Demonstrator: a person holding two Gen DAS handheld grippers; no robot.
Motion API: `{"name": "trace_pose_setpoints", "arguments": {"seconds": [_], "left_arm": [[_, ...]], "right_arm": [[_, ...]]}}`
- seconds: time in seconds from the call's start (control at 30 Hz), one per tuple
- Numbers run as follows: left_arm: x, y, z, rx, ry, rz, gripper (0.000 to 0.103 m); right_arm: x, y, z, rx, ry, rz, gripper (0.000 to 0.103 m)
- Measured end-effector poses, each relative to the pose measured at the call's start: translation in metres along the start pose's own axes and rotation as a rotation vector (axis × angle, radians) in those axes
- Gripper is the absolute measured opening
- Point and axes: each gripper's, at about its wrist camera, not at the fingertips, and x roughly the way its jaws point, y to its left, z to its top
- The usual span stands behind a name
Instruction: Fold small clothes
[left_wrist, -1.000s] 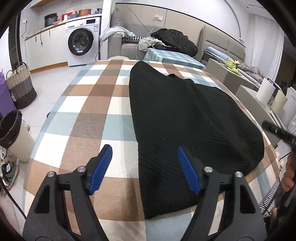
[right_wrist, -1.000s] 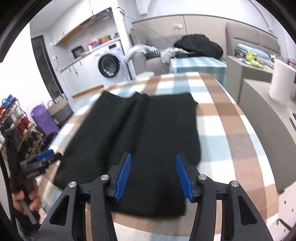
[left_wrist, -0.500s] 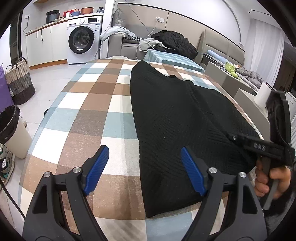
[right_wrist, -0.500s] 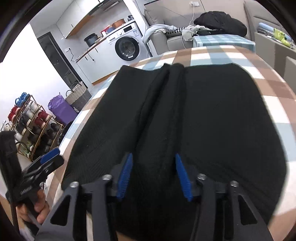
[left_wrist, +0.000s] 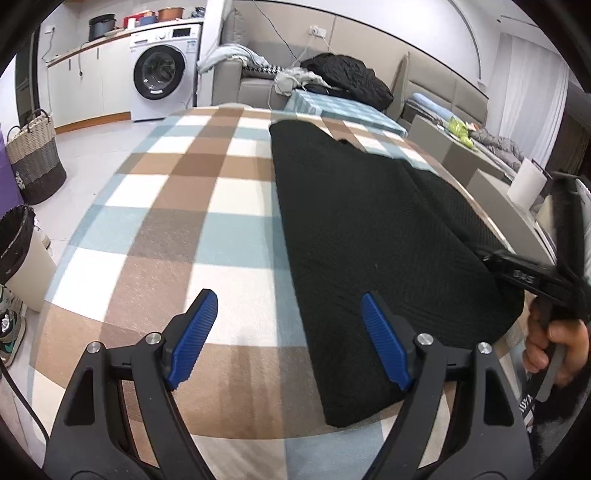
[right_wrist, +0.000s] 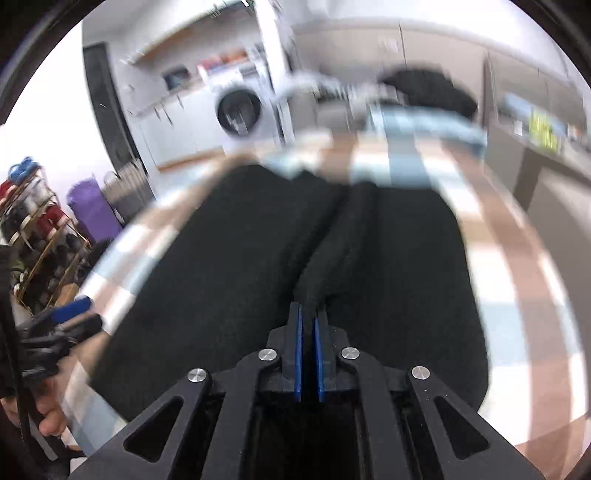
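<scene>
Right wrist view: right gripper (right_wrist: 308, 325) clamped on a raised ridge of the black garment (right_wrist: 229, 266); a second ago its pads were spread above the flat cloth. Left gripper (left_wrist: 291, 336) wide apart, gripping nothing, right pad (left_wrist: 384, 350) over the garment's near-left edge, unchanged. Garment lies flat on the checkered tablecloth (left_wrist: 166, 229). Right view now motion-blurred.

Checked tablecloth (left_wrist: 192, 206) in brown, pale blue and white. Behind it, white washing machine (left_wrist: 164, 70) under a counter with pots. Grey sofa (left_wrist: 255, 86) beside it, heaped with a black jacket (left_wrist: 347, 75) and pale laundry. Woven basket (left_wrist: 33, 158) on the floor at left, black-lined bin (left_wrist: 16, 243) nearer. White paper roll (left_wrist: 526, 181) at right. Shoe rack (right_wrist: 35, 236) and purple bag (right_wrist: 94, 208) in the blurred right wrist view.
</scene>
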Motion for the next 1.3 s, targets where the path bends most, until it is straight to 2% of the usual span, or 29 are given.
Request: {"name": "trace_pose_setpoints", "arguments": {"seconds": [0.07,0.3,0.37,0.5,0.53,0.6,0.63,0.7,0.77,0.93,0.97,1.07,1.1,1.13,1.17,1.2,1.23,1.27,1.3], "left_arm": [[0.001,-0.005,-0.002,0.017,0.005,-0.002,0.078],[0.006,-0.023,-0.009,0.077,0.027,-0.027,0.078],[0.005,-0.027,-0.01,0.088,0.027,-0.041,0.078],[0.007,-0.035,-0.014,0.12,0.039,-0.05,0.078],[0.007,-0.034,-0.014,0.123,0.044,-0.052,0.078],[0.009,-0.035,-0.016,0.127,0.054,-0.051,0.078],[0.008,-0.035,-0.016,0.127,0.052,-0.051,0.078],[0.007,-0.034,-0.015,0.122,0.046,-0.05,0.078],[0.006,-0.031,-0.014,0.114,0.042,-0.05,0.078],[0.012,-0.028,-0.015,0.114,0.069,-0.037,0.078],[0.013,-0.028,-0.015,0.115,0.073,-0.033,0.078],[0.011,-0.027,-0.015,0.112,0.068,-0.034,0.078],[0.011,-0.027,-0.015,0.11,0.068,-0.036,0.078],[0.01,-0.026,-0.014,0.108,0.067,-0.041,0.078],[0.01,-0.026,-0.015,0.107,0.066,-0.043,0.078],[0.009,-0.027,-0.014,0.106,0.063,-0.046,0.078],[0.008,-0.027,-0.014,0.105,0.059,-0.05,0.078],[0.006,-0.027,-0.014,0.104,0.055,-0.055,0.078],[0.005,-0.027,-0.014,0.103,0.053,-0.061,0.078]], "right_arm": [[-0.002,-0.012,-0.002,0.054,-0.005,0.053,0.012],[-0.034,-0.015,-0.002,0.07,-0.074,0.071,0.017],[-0.046,-0.009,-0.005,0.054,-0.091,0.135,0.017],[-0.041,0.014,-0.014,0.039,-0.037,0.265,0.022],[-0.037,0.017,-0.014,0.04,-0.029,0.254,0.022],[-0.027,0.026,-0.014,0.001,-0.022,0.149,0.021],[-0.024,0.029,-0.013,-0.012,-0.02,0.139,0.019],[-0.027,0.034,-0.012,-0.021,-0.029,0.188,0.008],[-0.037,0.036,-0.012,-0.057,-0.079,0.181,0.006],[-0.018,0.021,-0.023,-0.038,0.022,0.116,0.006],[-0.02,0.019,-0.025,-0.018,0.015,0.134,0.006],[-0.037,0.02,-0.039,-0.025,0.015,0.221,0.025],[-0.038,0.021,-0.043,-0.035,0.008,0.222,0.031],[-0.038,0.022,-0.047,-0.052,0.0,0.21,0.031],[-0.037,0.023,-0.051,-0.067,0.003,0.193,0.031],[-0.037,0.025,-0.056,-0.069,0.003,0.178,0.019],[-0.04,0.025,-0.06,-0.062,-0.005,0.199,0.013],[-0.046,0.026,-0.061,-0.064,-0.029,0.226,0.013],[-0.05,0.027,-0.062,-0.077,-0.038,0.21,0.013]]}}
